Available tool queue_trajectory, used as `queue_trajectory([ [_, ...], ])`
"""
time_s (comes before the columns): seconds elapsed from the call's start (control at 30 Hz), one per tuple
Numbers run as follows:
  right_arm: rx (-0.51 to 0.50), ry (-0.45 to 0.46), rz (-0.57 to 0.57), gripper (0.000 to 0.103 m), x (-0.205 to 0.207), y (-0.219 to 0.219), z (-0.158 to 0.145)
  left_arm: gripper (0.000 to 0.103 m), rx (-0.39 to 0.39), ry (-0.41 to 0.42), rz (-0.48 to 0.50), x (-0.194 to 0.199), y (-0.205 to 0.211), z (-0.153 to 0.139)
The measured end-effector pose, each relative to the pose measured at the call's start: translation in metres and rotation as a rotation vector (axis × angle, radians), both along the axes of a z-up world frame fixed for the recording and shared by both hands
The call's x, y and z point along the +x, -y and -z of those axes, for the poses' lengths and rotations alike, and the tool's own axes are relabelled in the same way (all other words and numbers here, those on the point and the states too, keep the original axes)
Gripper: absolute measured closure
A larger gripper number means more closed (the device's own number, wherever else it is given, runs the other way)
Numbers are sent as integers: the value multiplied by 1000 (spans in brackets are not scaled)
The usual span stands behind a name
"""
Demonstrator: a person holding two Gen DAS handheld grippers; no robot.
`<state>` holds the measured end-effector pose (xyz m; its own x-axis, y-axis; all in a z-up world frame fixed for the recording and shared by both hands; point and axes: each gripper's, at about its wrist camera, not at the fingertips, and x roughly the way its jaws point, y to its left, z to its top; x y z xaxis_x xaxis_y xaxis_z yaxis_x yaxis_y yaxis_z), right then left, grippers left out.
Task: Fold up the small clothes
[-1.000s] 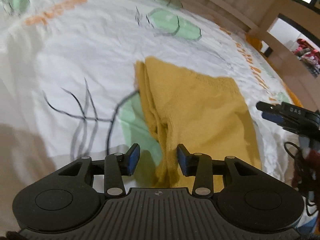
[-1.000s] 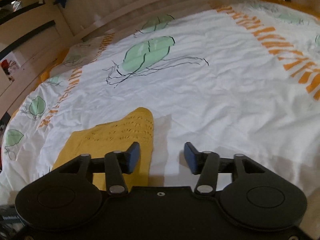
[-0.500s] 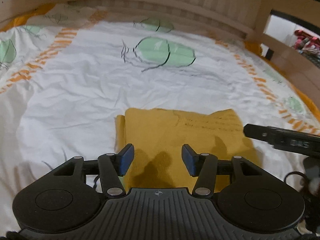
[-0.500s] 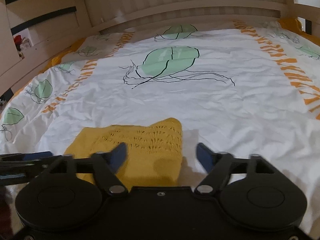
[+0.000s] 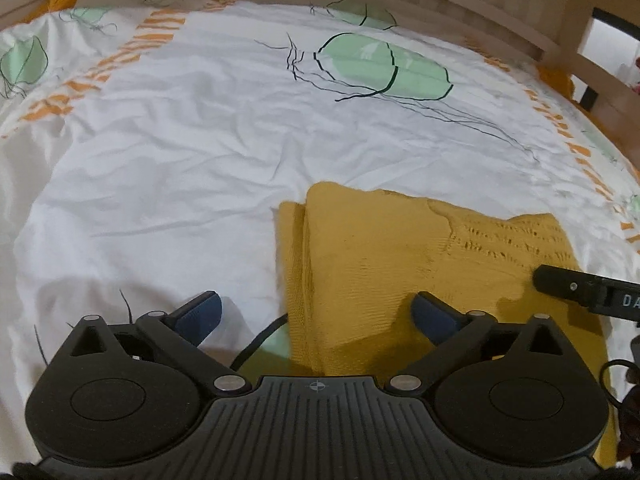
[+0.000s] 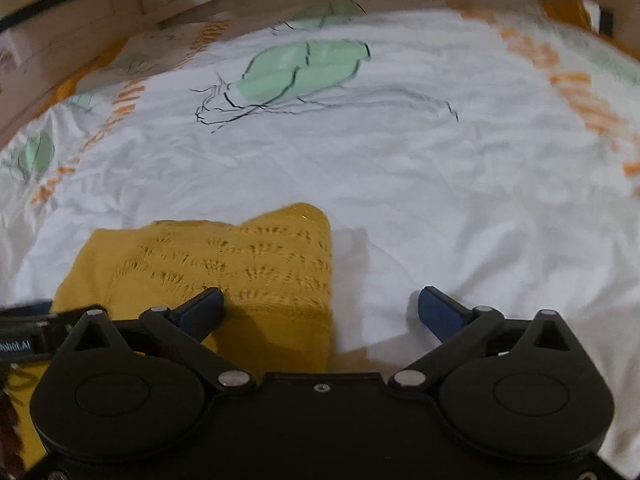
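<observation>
A folded mustard-yellow knit garment (image 5: 400, 264) lies flat on a white bedsheet (image 5: 180, 168) printed with green leaves and orange marks.

Its folded edge runs between the spread fingers of the left gripper (image 5: 316, 312), which hovers wide open and holds nothing. The right gripper (image 6: 320, 308) is likewise wide open and empty, its left finger over the garment's lacy corner, its right finger over bare sheet. A wooden bed rail (image 5: 500, 12) borders the sheet's far side.

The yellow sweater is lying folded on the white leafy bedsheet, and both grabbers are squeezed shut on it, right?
Not quite. The yellow sweater does lie folded on the bedsheet, but both grabbers are open. The left wrist view shows the left gripper spread wide, and the right wrist view shows the right gripper the same.
</observation>
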<state>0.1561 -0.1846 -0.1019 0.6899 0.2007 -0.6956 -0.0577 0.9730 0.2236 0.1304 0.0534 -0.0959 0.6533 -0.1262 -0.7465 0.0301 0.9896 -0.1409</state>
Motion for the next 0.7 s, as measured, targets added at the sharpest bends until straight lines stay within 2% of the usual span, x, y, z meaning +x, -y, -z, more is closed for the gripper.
queue_trajectory([
  [0.23,21,4,1,0,-7,5,-7,1,47,1,-5,-9,5,-15],
  [0.37,33,26,17,0,-17,9,-21,1,88,15,-15,-21,8,-29],
  [0.57,83,57,31,0,-46,16,-45,1,105,37,-30,-44,14,-53],
  [0.7,81,59,39,0,-64,15,-57,1,145,28,-31,-61,22,-66],
])
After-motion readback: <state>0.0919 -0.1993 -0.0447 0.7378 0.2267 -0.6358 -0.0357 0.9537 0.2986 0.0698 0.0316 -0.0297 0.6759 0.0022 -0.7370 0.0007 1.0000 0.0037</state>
